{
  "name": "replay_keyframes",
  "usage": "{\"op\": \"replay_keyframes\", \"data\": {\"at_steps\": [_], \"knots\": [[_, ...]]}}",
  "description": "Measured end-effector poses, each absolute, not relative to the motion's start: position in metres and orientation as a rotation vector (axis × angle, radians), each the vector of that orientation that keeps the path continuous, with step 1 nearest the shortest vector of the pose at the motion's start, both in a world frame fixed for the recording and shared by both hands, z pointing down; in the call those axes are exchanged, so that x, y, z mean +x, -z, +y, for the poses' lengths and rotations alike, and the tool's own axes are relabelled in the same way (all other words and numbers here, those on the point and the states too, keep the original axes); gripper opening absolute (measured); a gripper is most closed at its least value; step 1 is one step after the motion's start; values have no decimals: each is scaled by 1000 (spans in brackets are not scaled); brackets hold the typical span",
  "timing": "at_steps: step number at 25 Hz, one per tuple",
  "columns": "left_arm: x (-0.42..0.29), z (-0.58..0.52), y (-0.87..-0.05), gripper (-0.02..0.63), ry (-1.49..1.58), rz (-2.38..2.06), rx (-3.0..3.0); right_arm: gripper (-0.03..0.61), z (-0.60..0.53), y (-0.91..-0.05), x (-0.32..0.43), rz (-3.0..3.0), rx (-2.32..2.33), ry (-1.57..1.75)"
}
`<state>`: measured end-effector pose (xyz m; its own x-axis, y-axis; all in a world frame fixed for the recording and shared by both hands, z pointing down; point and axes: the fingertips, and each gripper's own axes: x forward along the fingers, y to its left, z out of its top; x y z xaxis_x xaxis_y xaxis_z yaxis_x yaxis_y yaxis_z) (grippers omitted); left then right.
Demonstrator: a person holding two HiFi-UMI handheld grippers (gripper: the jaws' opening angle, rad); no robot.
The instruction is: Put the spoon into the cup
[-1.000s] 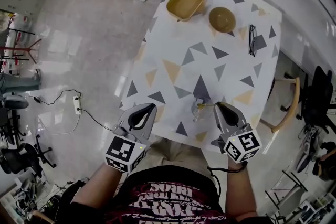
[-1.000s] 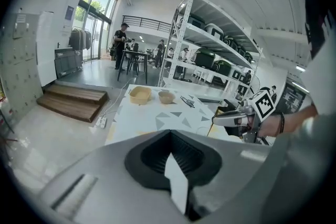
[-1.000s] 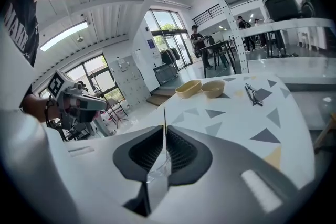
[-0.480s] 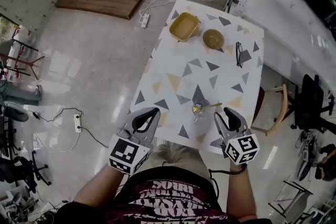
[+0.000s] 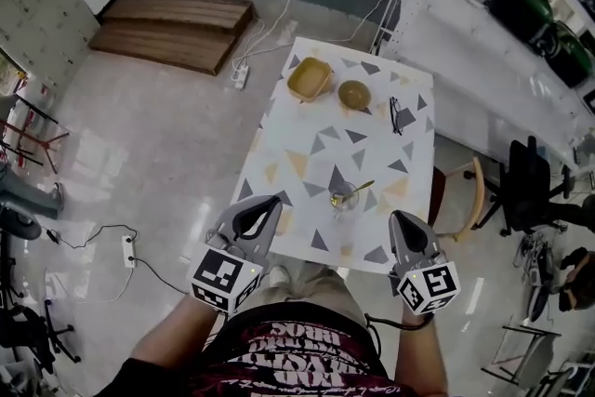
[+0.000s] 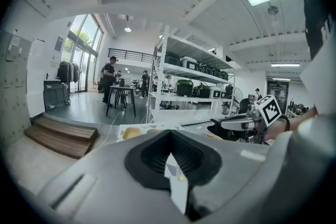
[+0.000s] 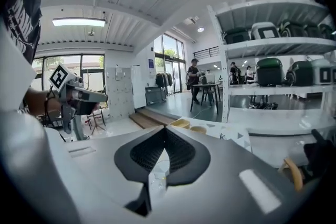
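A clear glass cup (image 5: 342,198) stands near the front of the triangle-patterned table (image 5: 307,153). The gold spoon (image 5: 357,191) rests in it, its handle leaning out to the upper right. My left gripper (image 5: 268,203) hovers off the table's front left corner, shut and empty. Shut and empty too, my right gripper (image 5: 400,218) hangs over the front right edge, apart from the cup. In the left gripper view the jaws of the left gripper (image 6: 169,136) meet. The right gripper view shows the right gripper (image 7: 165,131) the same way.
A yellow dish (image 5: 310,78), a brown bowl (image 5: 354,94) and a pair of glasses (image 5: 398,115) lie at the table's far end. A wooden chair (image 5: 476,198) stands to the right, metal shelving (image 5: 465,5) behind it. A power strip (image 5: 128,249) lies on the floor.
The view has pulled up and back from the table. Both grippers have drawn away toward me; the right one has left the cup. The spoon stays in the cup.
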<state>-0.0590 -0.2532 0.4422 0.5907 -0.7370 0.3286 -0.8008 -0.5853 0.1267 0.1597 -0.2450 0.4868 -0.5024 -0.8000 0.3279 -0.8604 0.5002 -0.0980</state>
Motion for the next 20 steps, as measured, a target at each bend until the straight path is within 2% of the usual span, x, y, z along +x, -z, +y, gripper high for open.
{"op": "replay_keyframes", "data": {"at_steps": [8, 20], "knots": [[-59, -231, -406, 0, -284, -1240, 2653, 28, -205, -426, 154, -2547, 1512, -245], [-68, -215, -381, 0, -209, -1206, 2707, 29, -183, -392, 133, -2549, 1552, -157]]}}
